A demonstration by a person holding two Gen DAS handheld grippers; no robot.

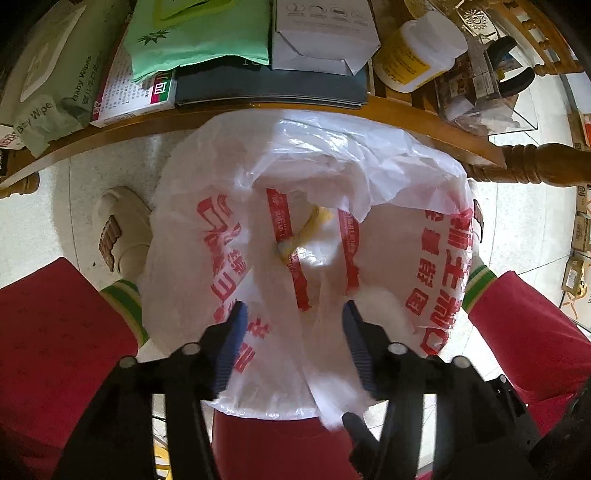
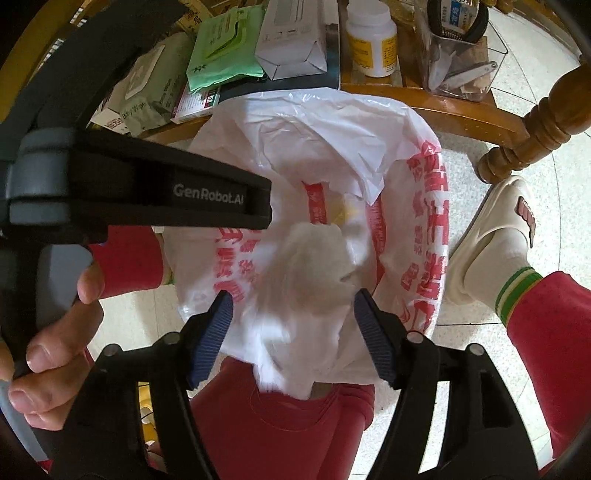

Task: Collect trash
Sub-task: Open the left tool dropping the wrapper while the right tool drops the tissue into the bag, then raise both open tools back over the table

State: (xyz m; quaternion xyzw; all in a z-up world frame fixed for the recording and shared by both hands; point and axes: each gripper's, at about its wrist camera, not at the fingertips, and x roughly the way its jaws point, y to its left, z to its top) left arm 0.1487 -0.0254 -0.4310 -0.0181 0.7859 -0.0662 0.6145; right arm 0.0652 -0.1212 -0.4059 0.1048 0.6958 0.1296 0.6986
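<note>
Tiled floor below, wooden counter (image 1: 399,110) beyond the fingertips, cluttered: wipes pack (image 1: 55,85), white box (image 1: 321,33), pill bottle (image 1: 421,51).

Bin bag (image 1: 332,155), white film with red print, lines a round bin right under both grippers; the person's red-trousered legs flank it.

Left gripper (image 1: 291,314): fingers apart, blue pads clear of everything. A blurred white wad (image 1: 332,376) sits between them, slightly toward the right pad, apparently loose. No contact visible.

Right gripper (image 2: 293,301): fingers also apart. A crumpled tissue (image 2: 314,266) sits just ahead of the tips over the bag mouth; the pads don't press it. Can't tell if it's falling or resting on the liner.

Yellow scrap (image 1: 314,221) lies deeper in the bag, ahead of the left tips.

Handling, my read: tissue is very light, soft and crushable, so no slip or breakage risk, but it snags and clings to ribbed pads. Pinch the bulk of the wad, not a loose corner. Bag film is thin, slick and tears easily; take it at the bunched rim or printed handle strips, not a single layer.
</note>
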